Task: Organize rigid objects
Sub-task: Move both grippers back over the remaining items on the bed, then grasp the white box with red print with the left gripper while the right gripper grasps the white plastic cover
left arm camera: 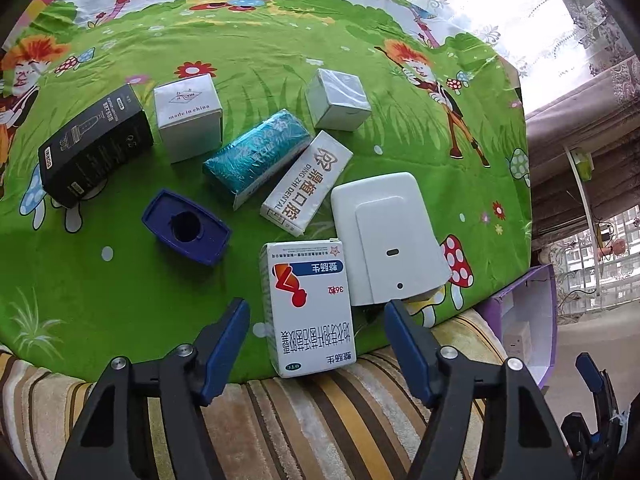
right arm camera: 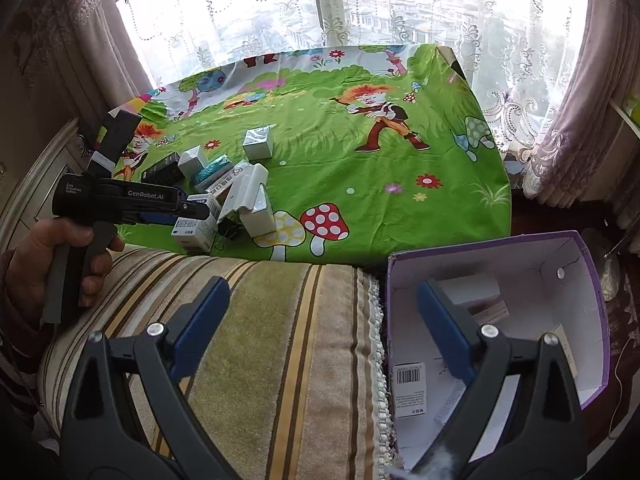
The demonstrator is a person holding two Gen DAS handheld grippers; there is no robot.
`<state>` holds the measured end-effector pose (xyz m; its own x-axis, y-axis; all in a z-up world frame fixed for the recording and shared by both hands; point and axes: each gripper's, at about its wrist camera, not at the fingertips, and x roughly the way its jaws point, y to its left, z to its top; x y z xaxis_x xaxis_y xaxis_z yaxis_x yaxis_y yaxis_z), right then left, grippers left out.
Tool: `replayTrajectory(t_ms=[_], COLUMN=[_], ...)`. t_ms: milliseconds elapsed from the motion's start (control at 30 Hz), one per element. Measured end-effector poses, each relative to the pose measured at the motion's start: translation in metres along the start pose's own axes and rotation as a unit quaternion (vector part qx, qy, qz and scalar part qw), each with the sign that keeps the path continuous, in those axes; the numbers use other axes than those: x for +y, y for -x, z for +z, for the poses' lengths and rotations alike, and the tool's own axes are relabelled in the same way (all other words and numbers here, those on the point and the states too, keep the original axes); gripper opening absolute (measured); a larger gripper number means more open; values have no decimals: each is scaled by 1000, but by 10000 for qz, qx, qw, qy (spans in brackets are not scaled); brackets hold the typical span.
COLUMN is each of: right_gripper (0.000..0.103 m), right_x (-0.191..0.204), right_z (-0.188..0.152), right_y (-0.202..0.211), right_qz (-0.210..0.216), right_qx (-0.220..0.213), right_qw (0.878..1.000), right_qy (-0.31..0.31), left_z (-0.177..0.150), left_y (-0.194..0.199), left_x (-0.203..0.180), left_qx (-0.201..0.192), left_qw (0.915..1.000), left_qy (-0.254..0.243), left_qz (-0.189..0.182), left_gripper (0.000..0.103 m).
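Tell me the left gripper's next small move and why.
Probably close the left gripper on the white medicine box: the box lies between its blue fingers with gaps either side, nearest the edge, and the purple box waits alongside.

"made in china" on white box

Cartoon-print green cloth (over a table) carries scattered small boxes.

left gripper jaws apart, right gripper jaws apart
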<state>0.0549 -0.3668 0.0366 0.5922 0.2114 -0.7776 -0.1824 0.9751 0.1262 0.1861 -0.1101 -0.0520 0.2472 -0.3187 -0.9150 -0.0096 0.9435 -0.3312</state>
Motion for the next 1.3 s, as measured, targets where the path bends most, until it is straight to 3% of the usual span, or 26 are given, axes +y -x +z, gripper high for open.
replayTrajectory(t_ms=[267, 433, 733, 933, 1067, 1300], right_gripper=[96, 96, 96, 96, 96, 96], right_x=[29, 53, 94, 119, 141, 161], right_z=[17, 27, 49, 67, 73, 81], right_y=[-16, -29, -62, -100, -127, -164], right_qz=[-191, -462, -844, -1264, -1539, -1803], right_qx=[39, 96, 299, 488, 654, 928], right_qw=[9990, 9959, 9875, 9786, 9684, 9601], right_qy=[392, 776, 1295, 1548, 1848, 1927], left_z=[1, -2, -13, -27, -33, -32], left_y=[-13, -10, 23, 58, 66, 63], left_x=[-1, -3, 23, 59, 77, 94], left_qx=[158, 79, -423, -1060, -1301, -1362], left_qw=[9996, 9995, 9981, 9872, 9806, 9754], left_qy=[-87, -175, 288, 874, 1150, 1417], left_qz=[209, 265, -336, -810, -913, -1001], left_gripper=[48, 46, 45, 45, 45, 45])
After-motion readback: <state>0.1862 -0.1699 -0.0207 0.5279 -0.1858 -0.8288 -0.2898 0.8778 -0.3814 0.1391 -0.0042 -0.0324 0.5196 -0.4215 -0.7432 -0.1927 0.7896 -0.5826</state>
